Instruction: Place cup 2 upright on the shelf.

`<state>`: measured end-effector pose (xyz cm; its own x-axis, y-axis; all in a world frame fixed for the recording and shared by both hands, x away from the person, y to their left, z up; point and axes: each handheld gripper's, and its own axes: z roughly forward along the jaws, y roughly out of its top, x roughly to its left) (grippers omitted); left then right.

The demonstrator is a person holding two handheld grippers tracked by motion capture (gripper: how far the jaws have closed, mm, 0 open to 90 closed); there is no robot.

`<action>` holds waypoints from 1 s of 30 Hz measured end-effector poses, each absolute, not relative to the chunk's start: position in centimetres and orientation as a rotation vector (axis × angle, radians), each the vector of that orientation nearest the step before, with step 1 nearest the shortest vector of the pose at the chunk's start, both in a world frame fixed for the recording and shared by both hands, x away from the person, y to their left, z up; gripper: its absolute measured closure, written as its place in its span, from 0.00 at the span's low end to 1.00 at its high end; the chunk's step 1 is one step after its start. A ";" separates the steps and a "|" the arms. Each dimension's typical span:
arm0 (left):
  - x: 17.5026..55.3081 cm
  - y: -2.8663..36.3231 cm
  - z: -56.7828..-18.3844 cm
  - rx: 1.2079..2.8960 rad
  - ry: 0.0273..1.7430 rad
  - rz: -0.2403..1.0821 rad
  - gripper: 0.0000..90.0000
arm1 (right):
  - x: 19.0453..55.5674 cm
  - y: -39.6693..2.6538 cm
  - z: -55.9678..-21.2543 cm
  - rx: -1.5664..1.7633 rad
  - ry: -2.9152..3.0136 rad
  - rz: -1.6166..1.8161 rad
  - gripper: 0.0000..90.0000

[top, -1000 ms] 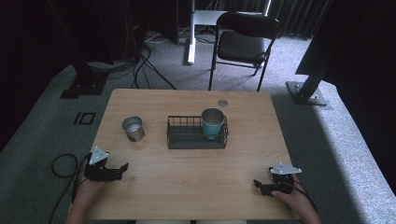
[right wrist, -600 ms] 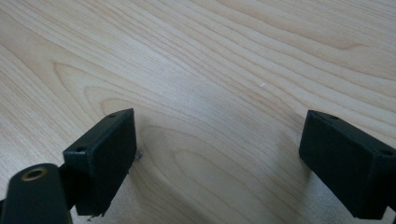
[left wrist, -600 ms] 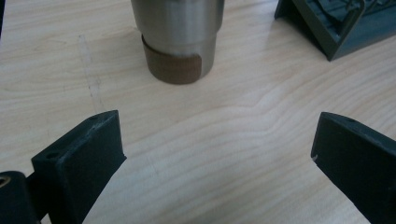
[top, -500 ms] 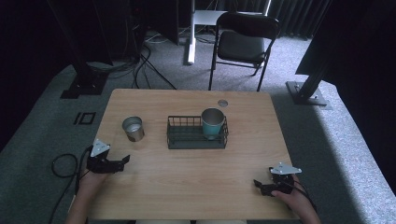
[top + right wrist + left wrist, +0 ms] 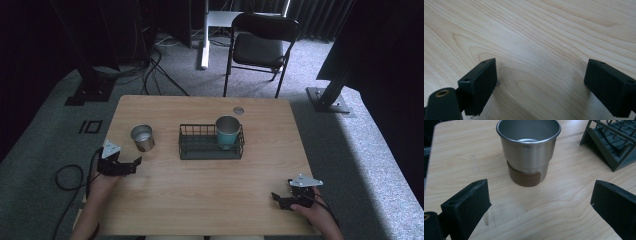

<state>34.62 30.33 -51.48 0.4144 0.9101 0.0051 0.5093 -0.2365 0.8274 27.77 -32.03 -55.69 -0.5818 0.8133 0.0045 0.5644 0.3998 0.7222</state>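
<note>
At the bench's [image 5: 210, 200] left edge, the left gripper [image 5: 131, 164], jaws wide apart, lines up on the steel cup [image 5: 528, 150]; next, advance and close. The right gripper [image 5: 278, 198] rests with jaws spread, empty.

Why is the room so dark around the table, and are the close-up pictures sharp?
High view: light falls on the table while the surroundings sink into shadow. Left gripper view: the steel cup is crisp, with soft reflections. Right gripper view: the wood grain is sharp and the near tongs slightly soft.
</note>
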 end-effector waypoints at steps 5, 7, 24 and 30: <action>35.5 30.2 -51.5 1.880 1.210 0.649 0.03 | 27.8 -32.0 -55.7 1.192 2.313 0.991 0.12; 35.9 30.2 -51.5 1.872 1.211 0.651 0.03 | 27.8 -32.0 -55.7 1.192 2.313 0.991 0.12; 39.0 29.1 -51.5 1.873 1.230 0.657 0.03 | 27.8 -32.0 -55.7 1.192 2.313 0.991 0.12; 40.1 28.6 -51.9 1.860 1.251 0.661 0.03 | 27.8 -32.0 -55.7 1.192 2.313 0.991 0.12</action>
<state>40.14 28.57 -51.94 0.3793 0.9253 -0.0049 0.5178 -0.2079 0.8299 27.77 -32.03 -55.69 -0.5819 0.8132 0.0044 0.5641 0.3998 0.7225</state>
